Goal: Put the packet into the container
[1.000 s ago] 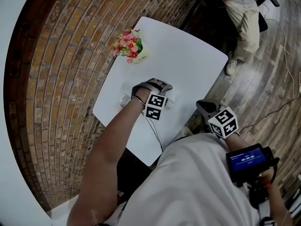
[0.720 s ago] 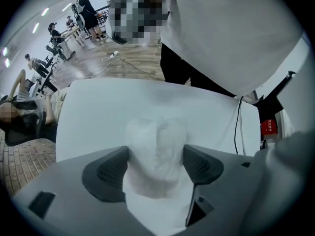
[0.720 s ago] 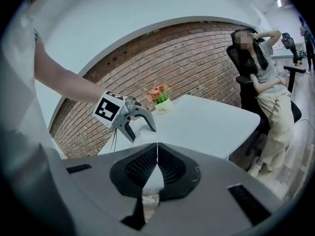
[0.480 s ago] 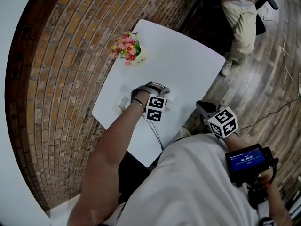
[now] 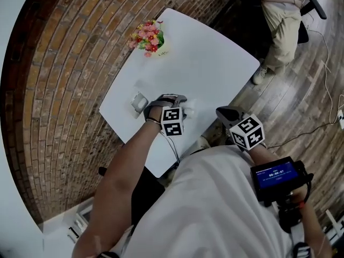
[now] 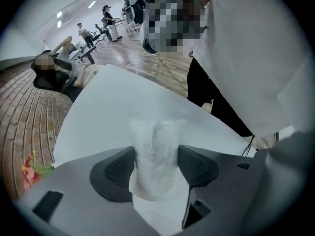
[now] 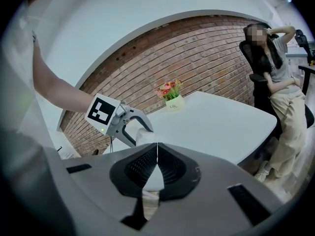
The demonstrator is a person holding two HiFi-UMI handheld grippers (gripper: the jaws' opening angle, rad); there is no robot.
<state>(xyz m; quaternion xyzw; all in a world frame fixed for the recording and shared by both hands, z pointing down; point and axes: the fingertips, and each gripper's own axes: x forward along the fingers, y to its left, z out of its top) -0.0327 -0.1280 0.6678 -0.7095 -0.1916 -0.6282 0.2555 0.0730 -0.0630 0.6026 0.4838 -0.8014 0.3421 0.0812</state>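
My right tongs (image 7: pixel 157 149) hang off the bench's (image 5: pixel 215 63) near edge, well right of the container (image 5: pixel 138 101), pressed together with nothing between them. The left tongs (image 6: pixel 156 157) point straight down to the container's right. Their jaws have just been closing, and the pads now sit against both sides of the packet (image 6: pixel 157 134), which is still on the bench near the container but apart from it. The flower pot (image 5: pixel 148 37) stands well beyond the container, and a seated person (image 5: pixel 282 12) is farther off still.

My worry is the bag. It looks soft and slack, so a light pinch could let it slide out on the lift. The container also looks small and light and sits close to the bench edge, so a sagging packet could nudge it off.
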